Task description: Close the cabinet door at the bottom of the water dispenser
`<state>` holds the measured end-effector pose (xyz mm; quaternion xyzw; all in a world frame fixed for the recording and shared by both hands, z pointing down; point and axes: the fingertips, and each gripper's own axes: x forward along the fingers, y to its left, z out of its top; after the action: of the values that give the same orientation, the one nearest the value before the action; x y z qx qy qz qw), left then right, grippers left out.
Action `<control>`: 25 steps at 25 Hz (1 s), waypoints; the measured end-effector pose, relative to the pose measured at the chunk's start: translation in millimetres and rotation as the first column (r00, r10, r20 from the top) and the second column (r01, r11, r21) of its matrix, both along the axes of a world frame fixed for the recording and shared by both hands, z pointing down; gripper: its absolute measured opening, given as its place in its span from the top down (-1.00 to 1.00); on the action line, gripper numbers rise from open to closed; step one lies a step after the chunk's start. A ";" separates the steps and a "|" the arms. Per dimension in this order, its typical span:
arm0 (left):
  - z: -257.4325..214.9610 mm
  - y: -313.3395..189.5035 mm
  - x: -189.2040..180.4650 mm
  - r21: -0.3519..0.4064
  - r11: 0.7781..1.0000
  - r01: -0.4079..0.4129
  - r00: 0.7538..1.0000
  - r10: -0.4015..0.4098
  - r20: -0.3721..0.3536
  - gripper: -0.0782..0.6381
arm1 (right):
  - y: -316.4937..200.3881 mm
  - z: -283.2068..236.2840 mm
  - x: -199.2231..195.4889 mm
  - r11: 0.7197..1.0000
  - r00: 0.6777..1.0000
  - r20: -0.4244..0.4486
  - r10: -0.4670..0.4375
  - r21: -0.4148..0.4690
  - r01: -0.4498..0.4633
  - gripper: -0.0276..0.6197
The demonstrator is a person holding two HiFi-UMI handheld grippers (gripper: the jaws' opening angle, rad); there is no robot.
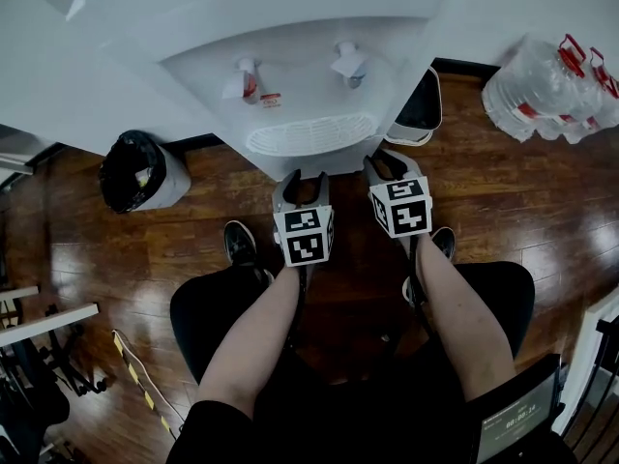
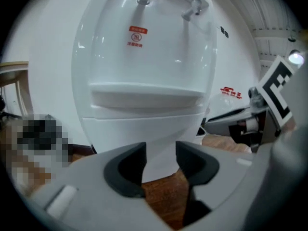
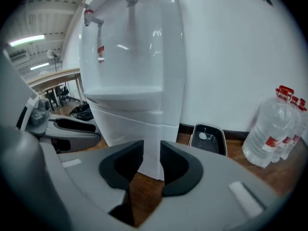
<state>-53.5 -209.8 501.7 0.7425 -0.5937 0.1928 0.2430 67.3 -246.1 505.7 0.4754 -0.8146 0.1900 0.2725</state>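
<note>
The dispenser ahead of the left tongs and right tongs is smooth, glossy white plastic. Both tongs are matt grey plastic with black pads (rubbery-looking). The floor beneath them is polished dark wood. The bottles to their right are clear plastic.

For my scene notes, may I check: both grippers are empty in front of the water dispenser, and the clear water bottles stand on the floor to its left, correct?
Not quite: the water bottles stand to the right of the water dispenser, as the head view shows. The rest holds: the left gripper and right gripper are empty in front of it.
</note>
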 end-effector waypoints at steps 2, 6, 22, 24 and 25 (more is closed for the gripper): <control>-10.0 12.7 6.0 0.027 1.000 -0.006 1.000 0.007 -0.010 0.19 | 12.8 -9.6 -0.6 1.000 0.999 0.034 0.014 0.010 -0.014 0.57; -41.7 47.1 18.5 0.109 0.993 -0.047 0.999 0.049 -0.016 0.19 | 50.3 -32.4 -8.2 0.998 0.999 0.052 -0.001 0.062 -0.002 0.57; -122.6 252.2 28.0 0.335 0.934 -0.122 0.991 0.131 -0.006 0.19 | 266.2 -128.7 -15.0 0.956 0.978 0.200 -0.055 0.294 -0.006 0.58; -128.1 273.0 30.5 0.373 0.915 -0.156 0.987 0.156 0.029 0.19 | 285.7 -135.9 -15.6 0.950 0.977 0.205 -0.059 0.313 -0.009 0.58; -130.2 283.2 31.5 0.385 0.907 -0.169 0.985 0.167 0.039 0.19 | 294.7 -137.8 -15.2 0.948 0.976 0.208 -0.058 0.317 -0.011 0.58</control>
<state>-22.0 73.4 371.5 0.8237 -0.5544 0.0937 0.0727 52.0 48.6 367.9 0.4799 -0.8648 0.1038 0.1053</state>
